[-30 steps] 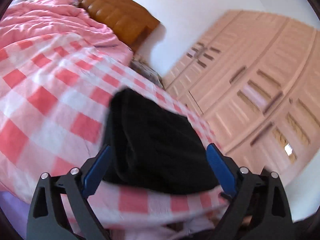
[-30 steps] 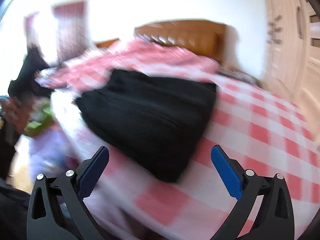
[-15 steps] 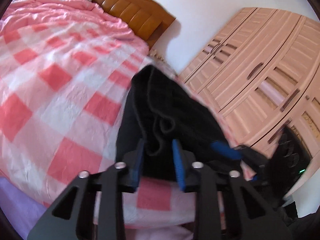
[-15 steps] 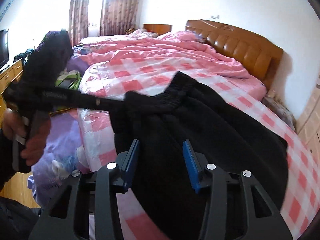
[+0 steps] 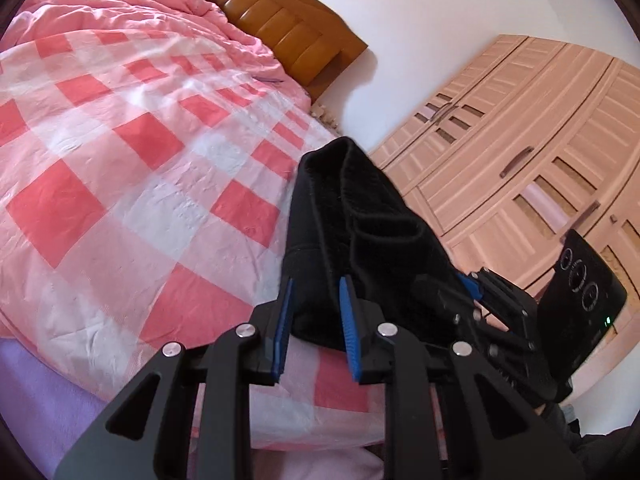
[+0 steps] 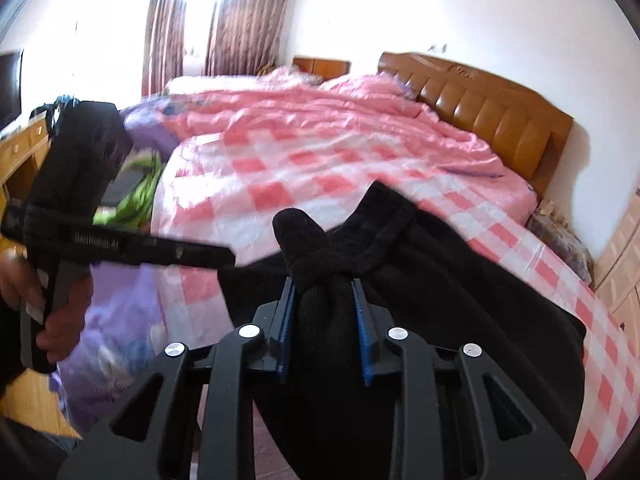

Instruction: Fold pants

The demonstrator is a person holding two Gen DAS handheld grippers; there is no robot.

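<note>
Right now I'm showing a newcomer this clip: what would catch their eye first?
The black pants, bunched and lifted off the pink checked bedspread, with the left gripper and the right gripper each clamped on a fold. Behind, the brown padded headboard lines the wall.

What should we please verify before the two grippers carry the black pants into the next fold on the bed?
1. Left gripper shut on the black knitted pants: ok, fabric sits between its blue pads.
2. Right gripper shut on the pants: ok, a bunched edge is pinched.
3. Both grips at the same edge of the pants: cannot tell; which part each holds is unclear.
4. Pants lifted off the pink checked bedspread: not ok, much of the cloth lies on it in the right wrist view.
5. Cloth hanging flat: not ok, it is bunched and creased.
</note>
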